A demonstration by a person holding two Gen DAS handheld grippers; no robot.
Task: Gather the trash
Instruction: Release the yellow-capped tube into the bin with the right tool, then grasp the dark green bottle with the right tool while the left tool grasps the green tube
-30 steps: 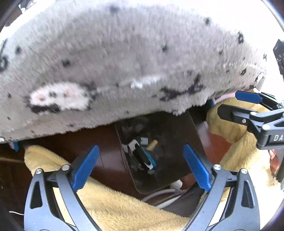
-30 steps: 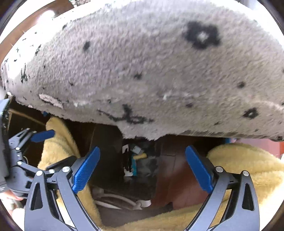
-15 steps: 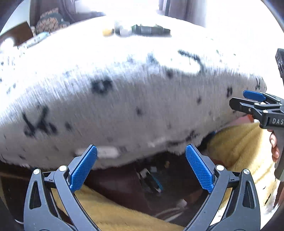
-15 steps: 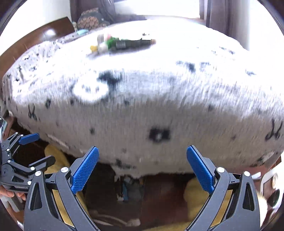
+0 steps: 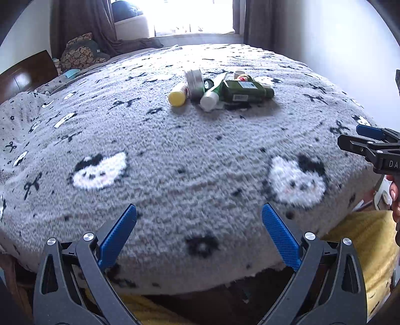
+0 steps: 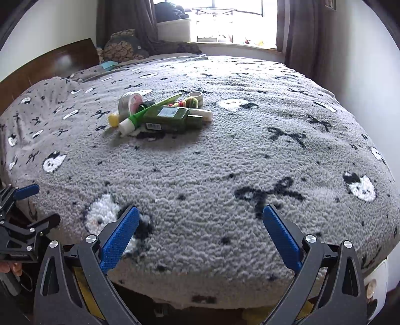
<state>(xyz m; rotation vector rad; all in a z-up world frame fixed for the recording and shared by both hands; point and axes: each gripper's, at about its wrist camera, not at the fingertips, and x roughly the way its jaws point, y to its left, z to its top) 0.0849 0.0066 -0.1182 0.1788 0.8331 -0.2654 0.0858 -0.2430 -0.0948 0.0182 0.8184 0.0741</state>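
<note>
A pile of trash lies on the grey patterned bedspread point(image 5: 200, 155) far ahead: a dark green bottle point(image 5: 243, 90) point(image 6: 170, 118), a green tube with a white cap point(image 5: 212, 96) point(image 6: 140, 117), a round tin point(image 5: 194, 81) point(image 6: 130, 102), a yellow-capped item point(image 5: 177, 98) point(image 6: 113, 119) and a small tape roll point(image 6: 195, 95). My left gripper point(image 5: 198, 225) is open and empty at the bed's near edge. My right gripper point(image 6: 198, 226) is open and empty there too. Each gripper shows at the side of the other's view point(image 5: 370, 145) point(image 6: 23, 212).
A yellow fleece cloth point(image 5: 362, 237) lies below the bed's edge. A dark wooden headboard point(image 6: 47, 65) stands at the left, with a pillow point(image 6: 122, 47) and curtains by the bright window point(image 6: 232, 20) at the far side. A white object point(image 6: 376, 287) sits low at the right.
Both grippers have lifted and tilted up from the dark bin under the bed's edge to look across the bedspread, bringing the trash pile into view. Both stayed open.
</note>
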